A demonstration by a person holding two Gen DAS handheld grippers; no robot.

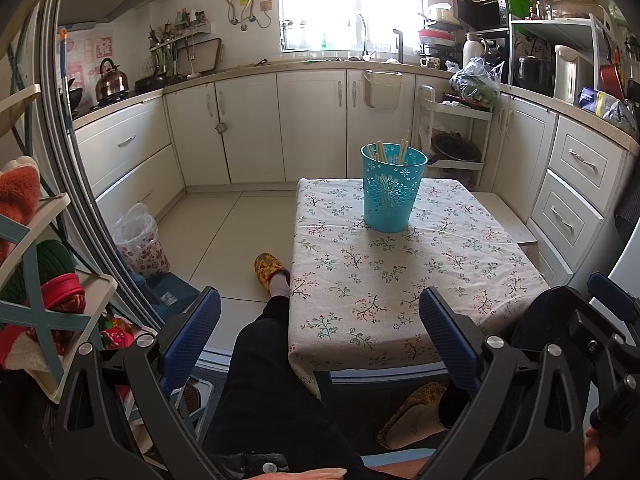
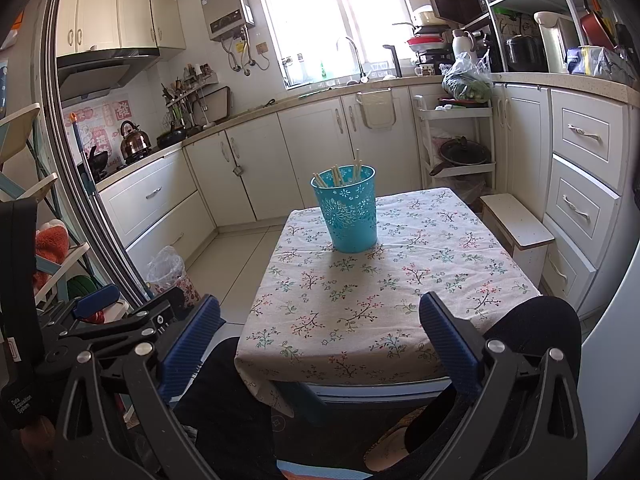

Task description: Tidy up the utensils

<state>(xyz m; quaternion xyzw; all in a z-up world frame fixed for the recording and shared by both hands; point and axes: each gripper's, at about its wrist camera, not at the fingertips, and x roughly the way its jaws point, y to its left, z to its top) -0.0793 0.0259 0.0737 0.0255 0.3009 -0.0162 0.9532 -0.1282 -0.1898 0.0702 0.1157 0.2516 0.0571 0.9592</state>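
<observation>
Left gripper [image 1: 320, 340] wide open and empty, right gripper [image 2: 320, 340] the same, chopsticks [image 1: 384, 150] upright in blue bucket [image 1: 391, 196], on floral table [image 1: 440, 280]

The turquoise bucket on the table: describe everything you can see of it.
The turquoise bucket looks like thin plastic, tapering from a wide round rim to a narrower base, its wall pierced with cut-out flower patterns, one large bloom in the middle. It stands upright on the floral tablecloth, toward the far end of the table, casting a shadow forward. Several pale chopsticks lean inside it, tips above the rim. Nothing else touches it; the left gripper and right gripper are both open and well short of it.
</observation>
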